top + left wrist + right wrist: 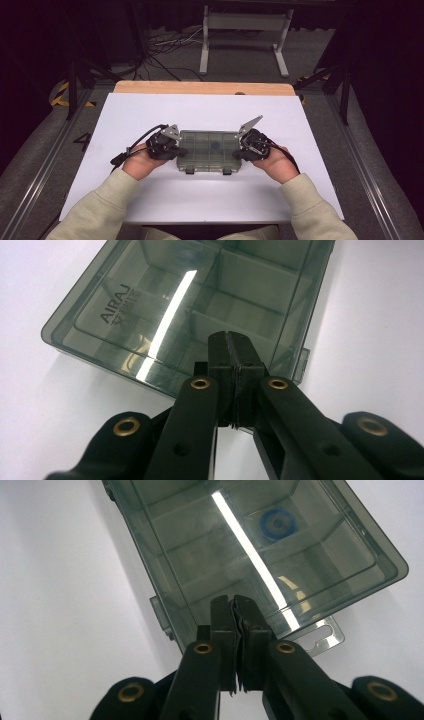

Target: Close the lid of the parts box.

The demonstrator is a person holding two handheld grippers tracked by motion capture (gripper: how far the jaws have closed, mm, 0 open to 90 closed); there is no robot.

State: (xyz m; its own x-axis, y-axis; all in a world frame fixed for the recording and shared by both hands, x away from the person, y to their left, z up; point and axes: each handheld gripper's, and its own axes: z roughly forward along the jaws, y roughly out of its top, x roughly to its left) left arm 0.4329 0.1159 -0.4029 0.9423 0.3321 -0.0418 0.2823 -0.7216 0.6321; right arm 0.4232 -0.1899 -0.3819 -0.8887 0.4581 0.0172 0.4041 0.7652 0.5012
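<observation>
the clear compartment box (pixel 207 150) lies closed on the white tabletop (pixel 150 115); the left tool (pixel 231 340) and right tool (pixel 233 602) are both fully closed, holding nothing, at its two ends.

The lid of the smoky clear compartment box (pixel 165 305) carries the raised brand word "AIRAJ", seen in the left gripper view near the box's left end. A smaller line of lettering sits just beneath that word, too fine to read. No other text is legible.
</observation>
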